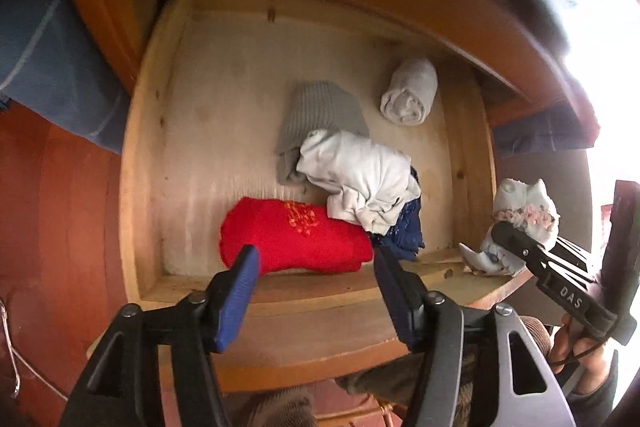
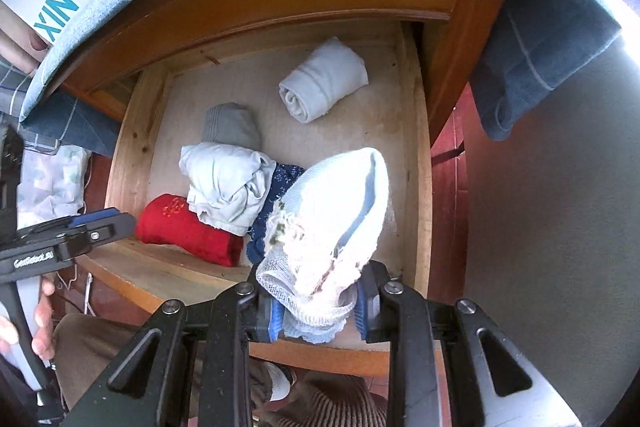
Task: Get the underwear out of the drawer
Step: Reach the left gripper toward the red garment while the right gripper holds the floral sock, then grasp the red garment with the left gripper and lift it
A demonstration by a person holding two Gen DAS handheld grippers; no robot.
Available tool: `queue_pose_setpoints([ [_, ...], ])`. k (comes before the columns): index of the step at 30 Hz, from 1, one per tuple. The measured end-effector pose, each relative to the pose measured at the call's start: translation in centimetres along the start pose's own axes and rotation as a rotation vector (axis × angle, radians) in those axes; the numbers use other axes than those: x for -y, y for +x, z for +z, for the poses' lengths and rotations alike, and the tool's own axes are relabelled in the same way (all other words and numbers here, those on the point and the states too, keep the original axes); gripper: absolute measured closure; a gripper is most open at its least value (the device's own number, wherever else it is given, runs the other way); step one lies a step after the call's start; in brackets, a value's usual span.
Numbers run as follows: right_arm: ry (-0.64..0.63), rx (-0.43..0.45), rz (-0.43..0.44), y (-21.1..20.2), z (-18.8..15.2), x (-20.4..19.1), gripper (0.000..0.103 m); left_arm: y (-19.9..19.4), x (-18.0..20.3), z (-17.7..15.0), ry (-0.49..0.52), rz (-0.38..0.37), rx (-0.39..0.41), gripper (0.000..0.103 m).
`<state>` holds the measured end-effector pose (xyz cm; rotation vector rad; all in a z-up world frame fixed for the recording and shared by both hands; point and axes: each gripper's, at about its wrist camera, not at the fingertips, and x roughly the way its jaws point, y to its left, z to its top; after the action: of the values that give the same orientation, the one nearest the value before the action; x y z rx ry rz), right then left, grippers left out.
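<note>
White lace underwear (image 2: 328, 227) clamped in right gripper (image 2: 320, 311), held over the drawer's (image 2: 412, 147) front right corner.
Left gripper (image 1: 316, 267) hangs spread wide and empty, red roll (image 1: 292, 235) at its 12 o'clock; pale crumpled garment (image 1: 356, 179) at 1 o'clock, white roll (image 1: 408, 91) beyond.

— Drawer (image 1: 148, 131) contents, as seen past my left tongs (image 1: 316, 291)?
— Rolled cloth (image 1: 409, 91) at the back right. Ribbed piece (image 1: 316, 111) mid-floor, a crumpled garment (image 1: 360, 175) lying partly on it. Before those, a folded item (image 1: 296, 237) against the front wall (image 1: 280, 287), a lace piece (image 1: 404, 231) just right of it, under the crumpled garment.
— And outside?
— My right tongs (image 2: 318, 311), above the front right corner, grip a knitted piece of underwear (image 2: 332, 211).
</note>
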<state>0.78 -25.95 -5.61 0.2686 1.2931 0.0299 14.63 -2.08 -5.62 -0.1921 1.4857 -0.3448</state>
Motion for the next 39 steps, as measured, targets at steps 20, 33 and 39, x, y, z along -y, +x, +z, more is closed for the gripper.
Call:
queue_pose_setpoints([
  [20, -0.017, -0.033, 0.013, 0.7, -0.1, -0.5, 0.078, 6.8, -2.9, 3.3, -0.098, 0.085, -0.293, 0.023],
  [33, -0.022, -0.048, 0.018, 1.0, 0.0, -0.5, 0.078, 9.6, -3.6, 5.4, -0.140, 0.066, -0.359, 0.023],
  [39, -0.021, -0.054, 0.027, 1.2, 0.0, -0.4, 0.078, 10.0, -3.9, 5.0, -0.143, 0.060, -0.345, 0.027],
])
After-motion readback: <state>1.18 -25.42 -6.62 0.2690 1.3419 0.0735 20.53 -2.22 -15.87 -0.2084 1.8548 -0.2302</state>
